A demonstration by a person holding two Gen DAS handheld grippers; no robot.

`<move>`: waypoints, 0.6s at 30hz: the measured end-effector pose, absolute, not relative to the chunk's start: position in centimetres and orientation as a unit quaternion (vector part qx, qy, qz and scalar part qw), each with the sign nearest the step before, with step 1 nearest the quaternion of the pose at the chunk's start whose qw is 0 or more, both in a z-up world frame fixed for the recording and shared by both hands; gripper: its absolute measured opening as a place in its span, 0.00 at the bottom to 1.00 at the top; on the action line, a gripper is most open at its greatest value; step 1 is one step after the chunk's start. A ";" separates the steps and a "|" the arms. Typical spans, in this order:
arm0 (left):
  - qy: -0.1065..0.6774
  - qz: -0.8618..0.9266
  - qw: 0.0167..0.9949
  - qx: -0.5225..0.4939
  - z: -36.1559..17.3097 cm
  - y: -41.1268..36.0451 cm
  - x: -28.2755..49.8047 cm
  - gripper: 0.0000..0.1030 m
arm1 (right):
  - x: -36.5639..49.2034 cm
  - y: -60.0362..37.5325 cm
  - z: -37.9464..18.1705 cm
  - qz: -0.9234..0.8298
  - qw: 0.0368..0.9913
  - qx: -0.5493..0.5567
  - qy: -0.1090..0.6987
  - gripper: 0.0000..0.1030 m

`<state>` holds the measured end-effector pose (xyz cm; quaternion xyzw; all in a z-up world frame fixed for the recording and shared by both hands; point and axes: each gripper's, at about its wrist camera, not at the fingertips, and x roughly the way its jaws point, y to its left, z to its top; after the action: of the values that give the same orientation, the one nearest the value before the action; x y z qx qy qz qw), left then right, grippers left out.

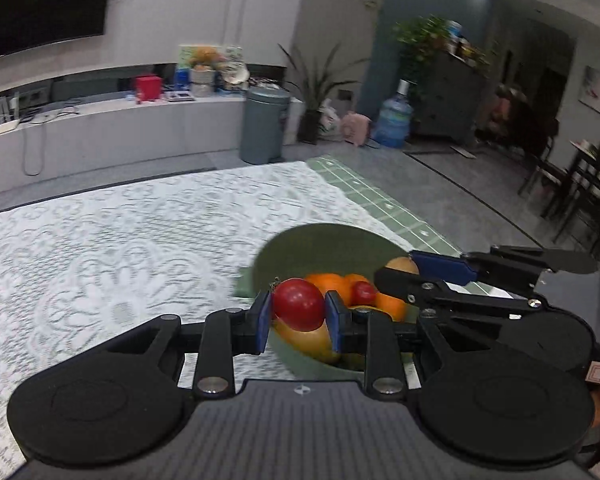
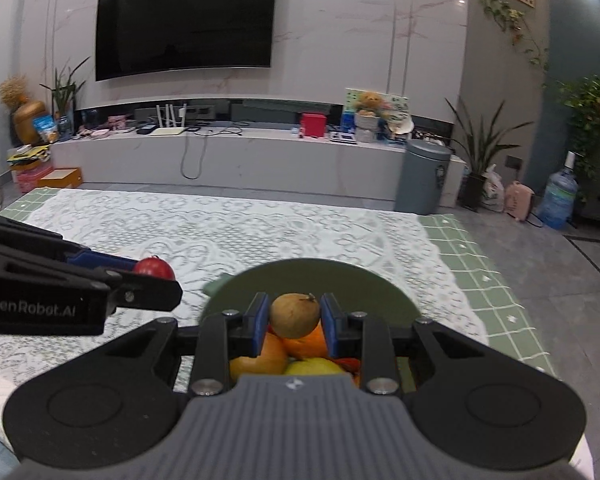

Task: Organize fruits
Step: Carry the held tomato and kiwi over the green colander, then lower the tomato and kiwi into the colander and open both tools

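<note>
My left gripper [image 1: 298, 312] is shut on a red round fruit [image 1: 299, 303] and holds it over the near left rim of a green bowl [image 1: 324, 244]. The bowl holds oranges [image 1: 332, 286], a small red fruit [image 1: 363, 291] and yellow fruit [image 1: 312, 340]. My right gripper [image 2: 294, 318] is shut on a brown round fruit [image 2: 295, 315] above the bowl [image 2: 340, 280], with oranges [image 2: 304, 344] and a yellow fruit [image 2: 314, 366] beneath. The right gripper shows in the left wrist view [image 1: 404, 270]; the left gripper shows in the right wrist view [image 2: 156, 276].
The bowl stands on a white lace cloth [image 2: 220, 232] over a green checked tablecloth [image 2: 472, 264]. Beyond the table's far edge are a grey bin [image 2: 422, 176], a TV bench [image 2: 220, 152], potted plants [image 2: 480, 148] and a water bottle [image 2: 558, 196].
</note>
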<state>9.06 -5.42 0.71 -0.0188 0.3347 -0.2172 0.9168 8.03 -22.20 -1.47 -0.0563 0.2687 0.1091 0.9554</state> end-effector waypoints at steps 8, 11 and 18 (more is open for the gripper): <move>0.372 -0.252 0.893 -0.019 -0.8 -8.1 11.1 0.31 | 8.6 -24.8 -2.7 0.094 0.949 -0.065 0.295 0.24; 0.383 -0.259 0.887 -0.002 -1.5 -9.3 11.8 0.31 | 9.0 -25.7 -3.2 0.087 0.947 -0.061 0.304 0.24; 0.405 -0.270 0.874 0.023 -3.2 -11.1 13.3 0.31 | 9.7 -26.6 -4.1 0.080 0.943 -0.062 0.316 0.24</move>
<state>13.32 -11.12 -3.17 0.0233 0.4046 -0.2696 0.8735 9.70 -26.60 -4.13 -0.0618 0.3163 0.0799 0.9433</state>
